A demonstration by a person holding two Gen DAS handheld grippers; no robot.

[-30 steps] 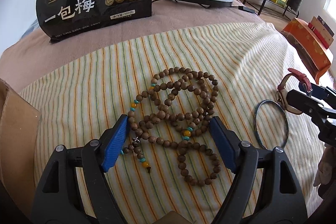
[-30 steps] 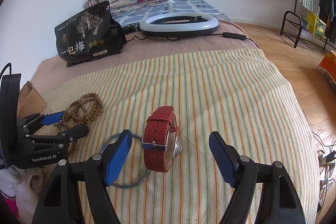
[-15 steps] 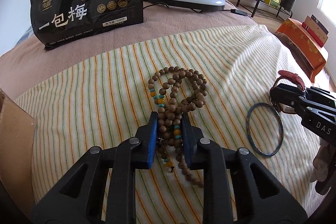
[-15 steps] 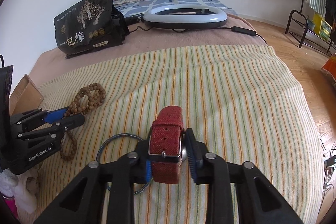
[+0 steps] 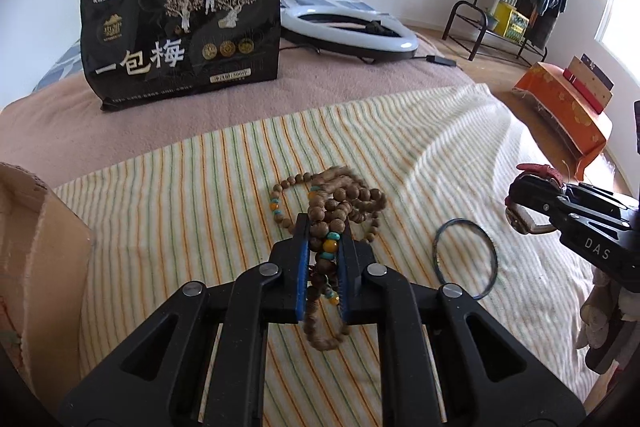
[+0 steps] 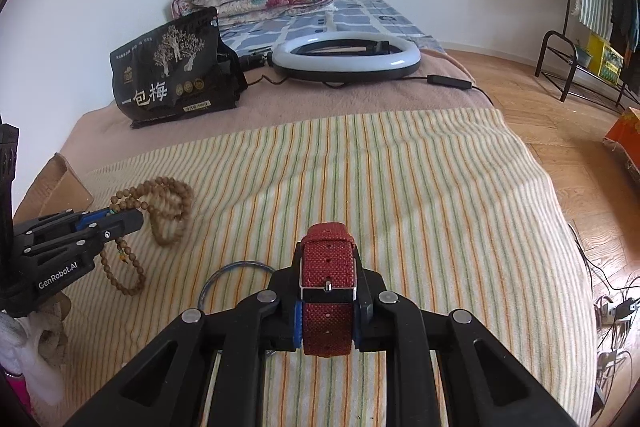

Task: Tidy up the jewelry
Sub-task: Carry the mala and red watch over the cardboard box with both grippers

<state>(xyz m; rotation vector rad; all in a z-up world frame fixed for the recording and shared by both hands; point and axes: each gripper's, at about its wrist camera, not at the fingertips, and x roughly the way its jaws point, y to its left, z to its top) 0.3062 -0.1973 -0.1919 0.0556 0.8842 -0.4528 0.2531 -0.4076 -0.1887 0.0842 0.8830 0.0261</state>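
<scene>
The left gripper point(image 5: 325, 259) pinches the wooden bead strand point(image 5: 332, 215), loops trailing on the striped towel point(image 5: 200, 211). The right gripper point(image 6: 328, 301), jaws closing, clamps the red-strapped watch point(image 6: 328, 267); a blue bangle point(image 5: 466, 259) lies between them, the black snack bag point(image 5: 180, 31) stands beyond

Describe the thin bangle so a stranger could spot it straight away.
Start at the striped blanket covering the near end of the bed. Between the wooden beads and the red watch lies the bangle, flat on the cloth. It is the only bare, thin dark hoop, and nothing grips it.
</scene>
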